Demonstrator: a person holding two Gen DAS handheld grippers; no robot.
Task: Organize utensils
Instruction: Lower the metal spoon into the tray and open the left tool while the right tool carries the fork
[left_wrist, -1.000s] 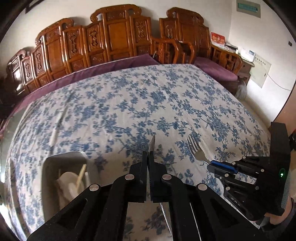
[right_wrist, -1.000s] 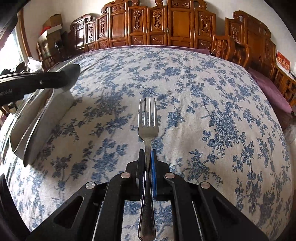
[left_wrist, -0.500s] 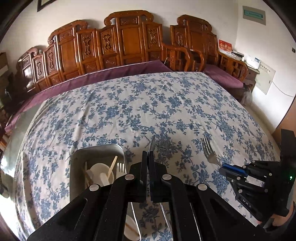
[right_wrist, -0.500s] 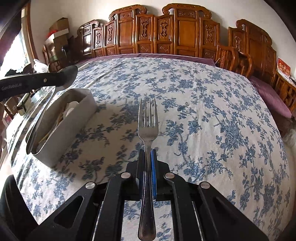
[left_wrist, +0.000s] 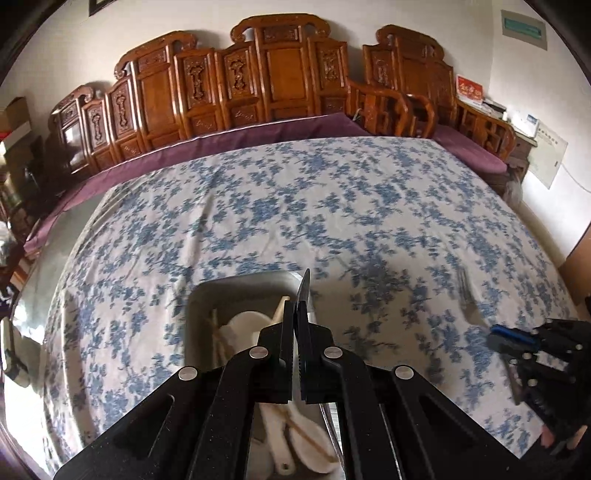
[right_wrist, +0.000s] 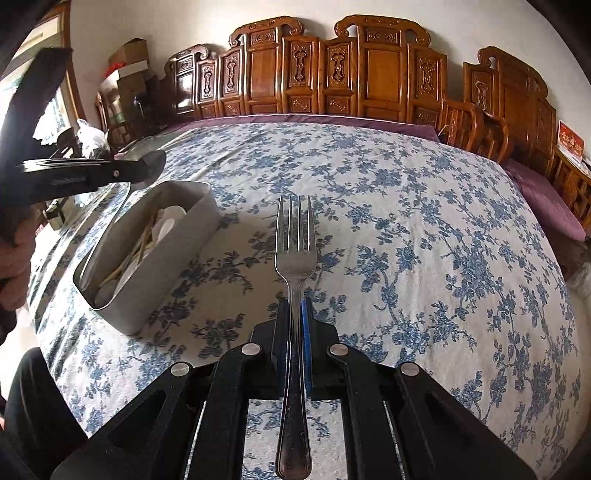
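Clamped on a knife (left_wrist: 303, 291), the left gripper (left_wrist: 295, 314) is hovering over the grey metal bin (right_wrist: 177, 254), the blade edge-on and pointing forward. Inside the bin, white spoons (left_wrist: 243, 325) and wooden chopsticks (right_wrist: 142, 240) are lying together. Off to its right, the right gripper (right_wrist: 293, 314) is pinching a steel fork (right_wrist: 295, 254) by the handle, tines forward, above the blue-flowered tablecloth (right_wrist: 424, 229). Carved wooden chairs (left_wrist: 280, 70) are lining the far side.
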